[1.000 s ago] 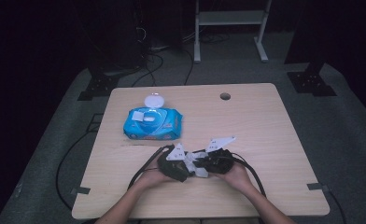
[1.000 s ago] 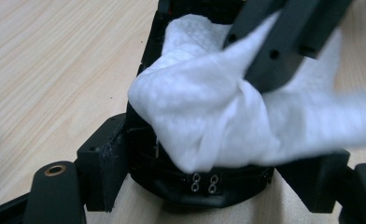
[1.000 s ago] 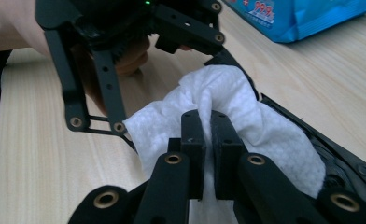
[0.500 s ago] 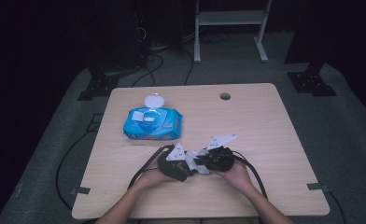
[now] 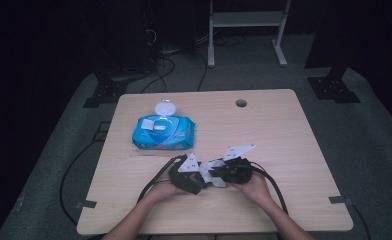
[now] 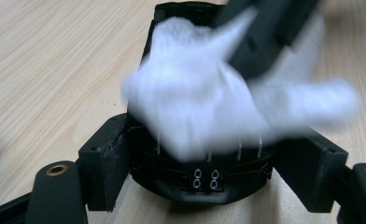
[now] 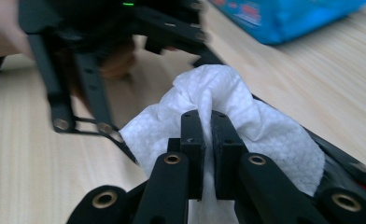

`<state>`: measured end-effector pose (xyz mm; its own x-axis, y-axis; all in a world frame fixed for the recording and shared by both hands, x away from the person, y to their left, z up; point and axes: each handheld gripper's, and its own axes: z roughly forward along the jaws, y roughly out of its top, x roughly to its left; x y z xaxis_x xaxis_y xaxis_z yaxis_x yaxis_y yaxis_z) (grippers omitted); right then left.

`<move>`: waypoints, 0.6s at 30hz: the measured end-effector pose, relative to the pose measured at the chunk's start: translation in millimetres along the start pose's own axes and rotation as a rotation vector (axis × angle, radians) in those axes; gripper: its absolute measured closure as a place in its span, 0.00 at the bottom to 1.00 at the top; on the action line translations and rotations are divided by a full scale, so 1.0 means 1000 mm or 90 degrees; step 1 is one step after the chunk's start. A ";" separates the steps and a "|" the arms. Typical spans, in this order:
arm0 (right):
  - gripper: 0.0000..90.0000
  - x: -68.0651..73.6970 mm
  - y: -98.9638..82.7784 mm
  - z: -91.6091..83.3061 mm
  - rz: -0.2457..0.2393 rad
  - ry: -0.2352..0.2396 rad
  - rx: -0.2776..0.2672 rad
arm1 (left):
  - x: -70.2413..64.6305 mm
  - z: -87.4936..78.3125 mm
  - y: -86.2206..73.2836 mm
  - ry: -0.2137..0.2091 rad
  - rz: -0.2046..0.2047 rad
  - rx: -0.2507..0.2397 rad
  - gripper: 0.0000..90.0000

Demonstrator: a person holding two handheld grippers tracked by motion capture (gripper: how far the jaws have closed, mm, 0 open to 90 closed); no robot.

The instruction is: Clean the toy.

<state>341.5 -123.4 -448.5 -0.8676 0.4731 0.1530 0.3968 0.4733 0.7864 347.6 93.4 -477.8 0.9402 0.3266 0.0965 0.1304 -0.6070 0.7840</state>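
R hand-held gripper (image 7: 202, 135) pinches white wipe (image 7: 228, 107), rubbing black object (image 6: 204, 179) clamped in L hand-held gripper (image 6: 209, 163), near counter (image 5: 284, 130) edge. Wipe pack (image 5: 164, 131) lid open. Wiping underway, prob. unfinished.

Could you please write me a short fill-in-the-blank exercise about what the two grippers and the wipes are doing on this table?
1. The right gripper is shut on a white ____.
2. The left gripper holds a ____ object between its jaws, under the wet wipe.
3. The pack of wipes on the table is ____ in colour.
4. The pack's round lid stands ____.

Missing words: wet wipe; black; blue; open
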 end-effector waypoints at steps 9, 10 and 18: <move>0.94 -0.023 -0.006 -0.013 0.014 -0.099 0.014 | 0.002 -0.001 0.000 -0.005 -0.007 -0.010 0.27; 0.94 -0.027 -0.008 -0.015 0.029 -0.097 0.015 | 0.002 -0.001 0.000 -0.006 -0.008 -0.012 0.27; 0.94 0.005 0.016 0.012 -0.021 -0.026 0.010 | 0.000 0.000 0.001 0.003 0.003 -0.006 0.27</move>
<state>347.0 -104.3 -442.1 -0.8676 0.4867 0.1019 0.3728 0.5009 0.7811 347.9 92.8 -476.6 0.9392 0.3275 0.1034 0.1229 -0.6017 0.7892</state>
